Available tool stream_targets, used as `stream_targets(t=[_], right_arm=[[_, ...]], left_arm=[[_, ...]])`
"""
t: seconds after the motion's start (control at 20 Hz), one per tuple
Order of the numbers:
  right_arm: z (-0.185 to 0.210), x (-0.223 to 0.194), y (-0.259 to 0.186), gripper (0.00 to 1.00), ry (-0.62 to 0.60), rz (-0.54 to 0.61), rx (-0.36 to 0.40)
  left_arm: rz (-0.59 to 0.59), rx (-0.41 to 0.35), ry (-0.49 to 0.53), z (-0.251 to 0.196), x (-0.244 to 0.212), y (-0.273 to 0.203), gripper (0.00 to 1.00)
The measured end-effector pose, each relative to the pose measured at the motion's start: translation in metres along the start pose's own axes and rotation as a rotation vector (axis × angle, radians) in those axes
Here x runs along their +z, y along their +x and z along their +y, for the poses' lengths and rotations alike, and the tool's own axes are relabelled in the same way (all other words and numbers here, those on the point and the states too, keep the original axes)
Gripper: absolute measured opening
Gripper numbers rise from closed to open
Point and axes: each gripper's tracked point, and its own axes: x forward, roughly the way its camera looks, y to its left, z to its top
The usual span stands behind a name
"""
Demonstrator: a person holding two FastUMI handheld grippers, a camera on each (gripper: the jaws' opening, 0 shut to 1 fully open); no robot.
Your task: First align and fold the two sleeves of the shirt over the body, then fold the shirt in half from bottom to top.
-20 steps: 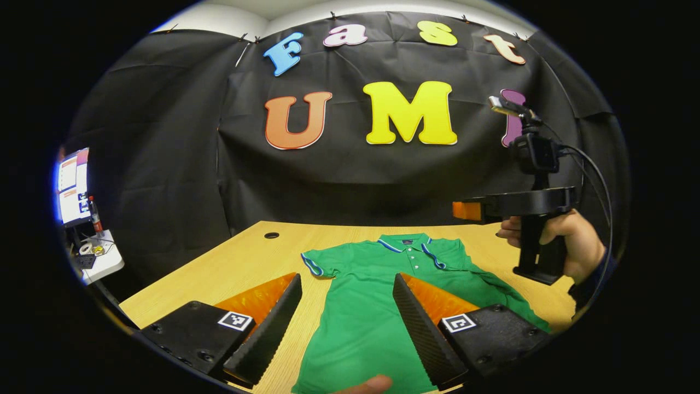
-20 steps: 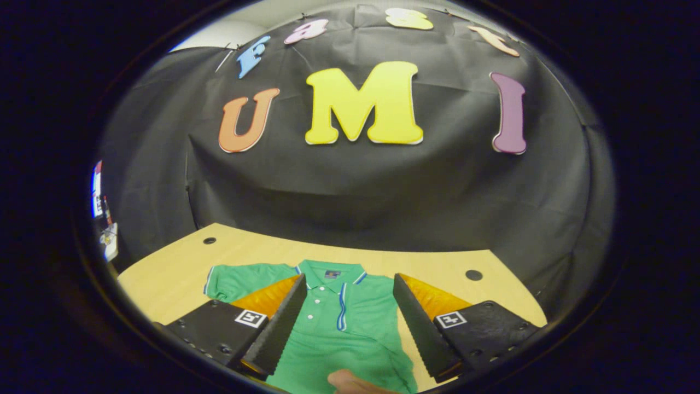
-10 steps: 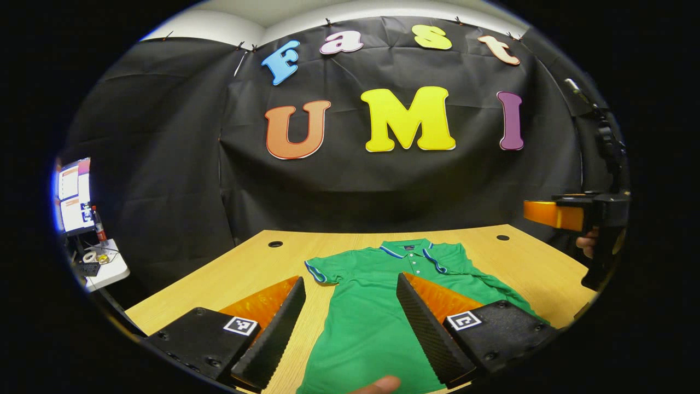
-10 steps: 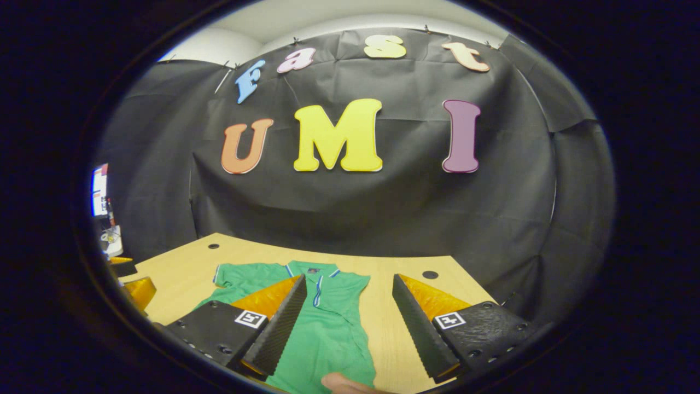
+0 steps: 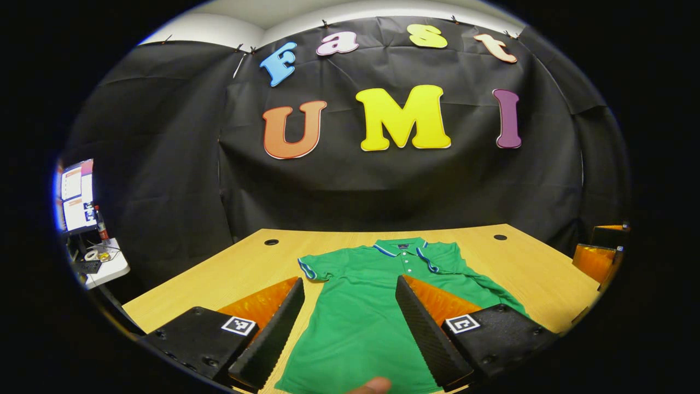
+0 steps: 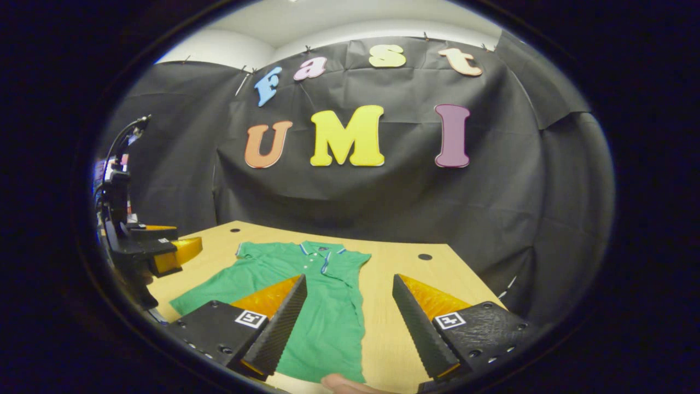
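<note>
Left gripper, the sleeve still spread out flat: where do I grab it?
Likely the striped cuff of the sleeve, its outermost edge. It lies flat on the table, pointing away from the body, so bring the left gripper in low from the outer side, then carry it inward.

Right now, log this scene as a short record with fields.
garment: green polo shirt with blue-and-white trim, lying flat, collar toward the booth wall
surface: light wooden table
far-side sleeve: folded over the body
near-side sleeve: spread out
left gripper: open, above the shirt body
right gripper: open, above the shirt's edge
bottom fold: not yet done
</note>
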Motion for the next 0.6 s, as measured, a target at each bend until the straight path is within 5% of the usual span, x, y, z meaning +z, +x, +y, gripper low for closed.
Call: stream_targets(t=[0.3,0.6], right_arm=[[-0.005,-0.026,0.008,0.95,0.055,0.044,0.032],[-0.007,-0.039,0.015,0.96,0.088,0.073,0.036]], left_arm=[[0.050,-0.013,-0.034,0.015,0.021,0.059,1.00],[0.165,0.116,-0.118,0.081,0.004,0.197,1.00]])
